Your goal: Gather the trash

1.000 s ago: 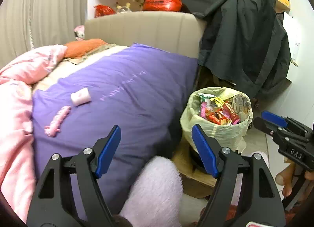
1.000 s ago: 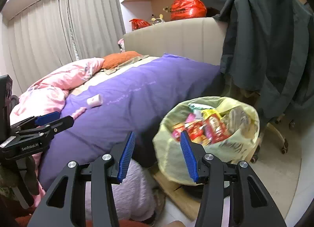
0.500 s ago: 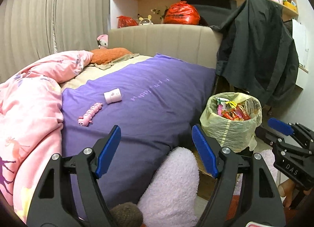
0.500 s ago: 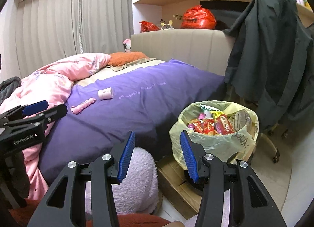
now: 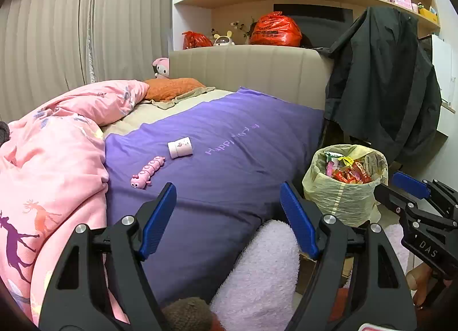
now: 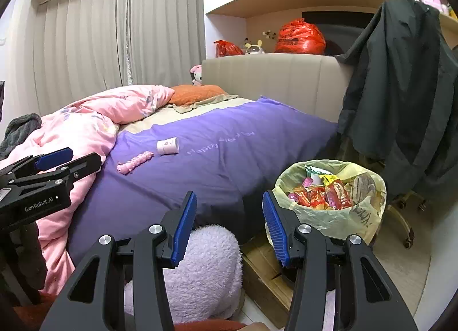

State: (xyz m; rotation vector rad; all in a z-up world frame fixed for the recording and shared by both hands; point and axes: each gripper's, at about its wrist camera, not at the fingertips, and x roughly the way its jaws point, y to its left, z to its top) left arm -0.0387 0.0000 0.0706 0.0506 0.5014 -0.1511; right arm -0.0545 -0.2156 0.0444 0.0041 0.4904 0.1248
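Trash fills the bin (image 6: 329, 202) at the lower right of the right wrist view, a yellowish bag heaped with bright wrappers (image 6: 323, 192) up to its rim, standing on the floor beside the bed (image 6: 229, 159). Both tools are empty: the left gripper (image 5: 227, 213) has its blue pads wide apart over the purple cover, and the right gripper (image 6: 229, 222) stands open too, with nothing between the pads.

On the cover, left of centre, lie a small white jar (image 6: 168, 146) and a pink caterpillar toy (image 6: 134, 162) just beside it. Neither looks like rubbish, so a hasty grab there could throw away something wanted.

With the bag this full, pushing more in may tip wrappers over the rim onto the floor. Lifting the thin bag by one edge could tear it or spill the load. The bin seems to sit on a flat piece of cardboard (image 6: 266, 271), so a sideways nudge from a gripper might slide or topple it. The fluffy slipper (image 6: 206, 268) at the bottom of the frame hides part of the floor.
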